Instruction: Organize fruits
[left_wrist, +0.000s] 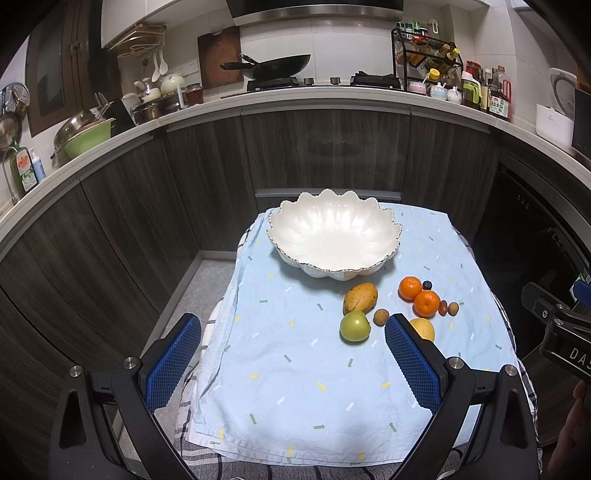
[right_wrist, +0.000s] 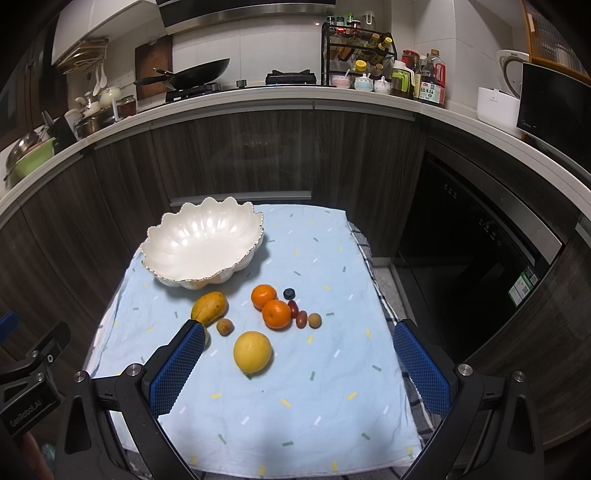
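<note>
so far nothing is sorted: the white scalloped bowl (right_wrist: 201, 245) sits empty at the far left of the blue cloth (right_wrist: 295, 406), and every fruit lies on the cloth in front of it.

my left gripper (left_wrist: 293, 363) hangs above the near part of the cloth with its blue pads spread wide and nothing between them. my right gripper (right_wrist: 299, 369) is the same, released and empty, hovering over the near side with the yellow citrus (right_wrist: 252, 352) showing between its pads but well below them.

what is left, as i count it: the mango (right_wrist: 209, 307) just in front of the bowl, the green apple (left_wrist: 355, 326) near it (mostly hidden behind my right gripper's left pad in the right wrist view), a small brown round fruit (right_wrist: 224, 326) beside the mango, two oranges (right_wrist: 271, 306) touching each other, a blueberry (right_wrist: 289, 293) just behind them, two small red fruits (right_wrist: 298, 315) and another small tan one (right_wrist: 314, 320) close on their right, and the yellow citrus nearest me.

i judge the task to be at its very start, with all of the picking and placing into the bowl yet to do. the yellow citrus looks the easiest first reach for my right side, the apple for my left.
</note>
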